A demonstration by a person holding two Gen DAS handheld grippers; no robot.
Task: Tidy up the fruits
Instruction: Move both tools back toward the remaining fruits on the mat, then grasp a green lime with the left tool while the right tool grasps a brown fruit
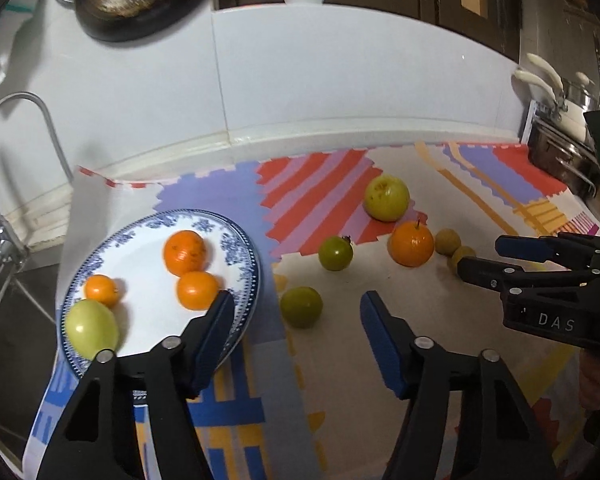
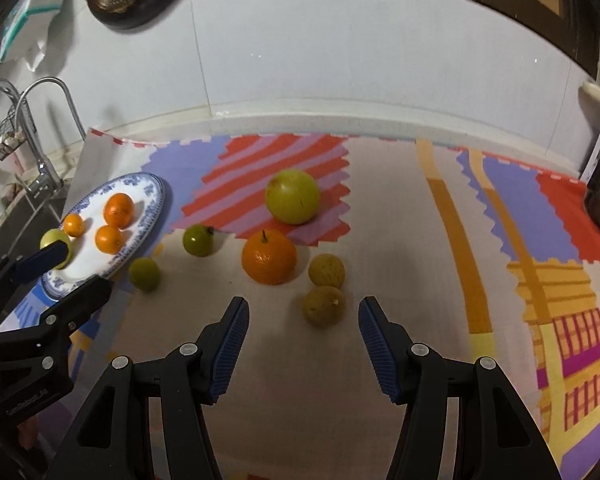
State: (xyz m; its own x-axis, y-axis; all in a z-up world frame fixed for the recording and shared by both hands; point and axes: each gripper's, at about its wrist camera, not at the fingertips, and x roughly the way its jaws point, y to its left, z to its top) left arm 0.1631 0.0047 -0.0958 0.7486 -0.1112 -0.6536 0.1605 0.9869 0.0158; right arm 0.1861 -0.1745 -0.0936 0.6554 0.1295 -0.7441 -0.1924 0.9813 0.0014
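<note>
Looking along the left gripper (image 1: 296,320), its fingers are standing spread apart with nothing between them; the left finger is overlapping the near rim of the blue-and-white plate (image 1: 242,248). The plate is sitting on the patterned mat (image 1: 440,320) near the sink faucet (image 1: 4,184) and is holding four fruits: a large orange (image 1: 185,252), a medium orange (image 1: 198,290), a small orange (image 1: 102,290) and a pale green fruit (image 1: 91,328) at the near-left rim. Lying loose on the mat to the right of the plate are a green fruit (image 1: 301,306) just beside the plate, a darker green fruit (image 1: 335,253), a big yellow-green fruit (image 1: 386,197), an orange with a stem (image 1: 411,243) and two small brownish fruits (image 1: 447,242), partly hidden behind the right gripper (image 1: 480,258), whose fingers are showing a narrow gap and holding nothing.

Turning to the right wrist view, the right gripper (image 2: 304,320) is hanging spread wide and empty over the mat (image 2: 400,240). One brownish fruit (image 2: 324,306) is lying just ahead of its fingers, the second (image 2: 326,271) just behind that, beside the stemmed orange (image 2: 269,257). The plate (image 2: 152,200) is sitting far left carrying the same four fruits, with the left gripper (image 2: 62,270) reaching over its near edge.
</note>
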